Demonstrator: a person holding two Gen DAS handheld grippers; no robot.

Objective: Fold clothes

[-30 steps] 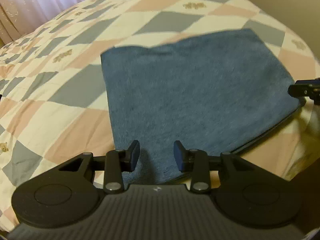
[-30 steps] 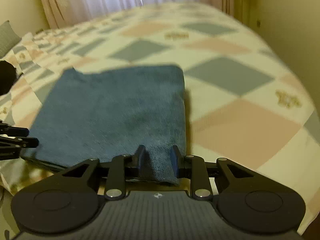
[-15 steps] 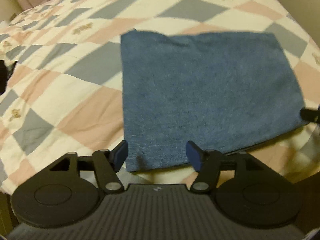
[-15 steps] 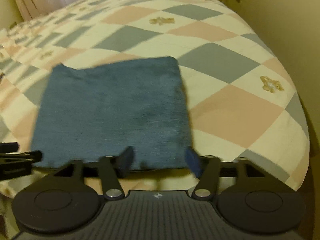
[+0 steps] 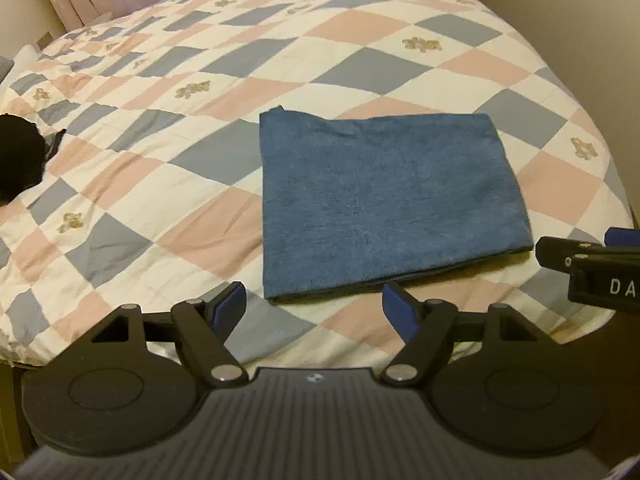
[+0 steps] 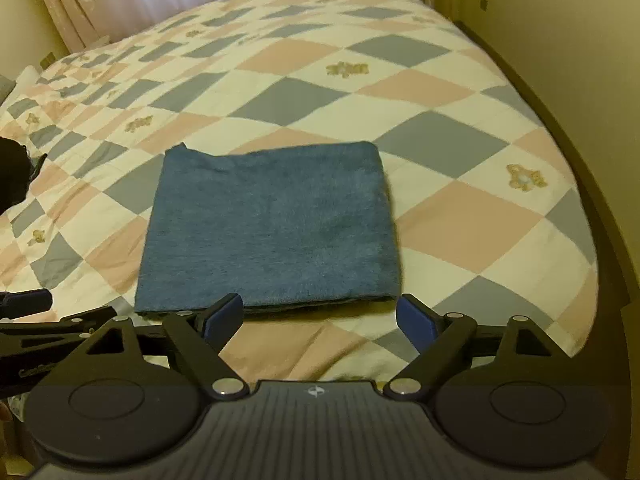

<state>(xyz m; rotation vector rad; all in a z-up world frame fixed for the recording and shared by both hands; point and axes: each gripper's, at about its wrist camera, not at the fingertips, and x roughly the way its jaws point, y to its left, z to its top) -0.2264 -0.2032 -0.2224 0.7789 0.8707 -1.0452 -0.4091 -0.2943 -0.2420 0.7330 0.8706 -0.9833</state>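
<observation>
Blue folded terry towel (image 5: pixel 384 204) flat on checked quilted bed (image 5: pixel 168 184); left gripper (image 5: pixel 314 306) and right gripper (image 6: pixel 320 316) (jaws spread, empty) near it.

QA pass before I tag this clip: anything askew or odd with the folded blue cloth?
Mostly tidy. The blue cloth lies flat on the quilt, but its far-left corner pokes up past the edge, so the layers aren't quite aligned there. Both hand-held grippers are open and clear of it.
</observation>
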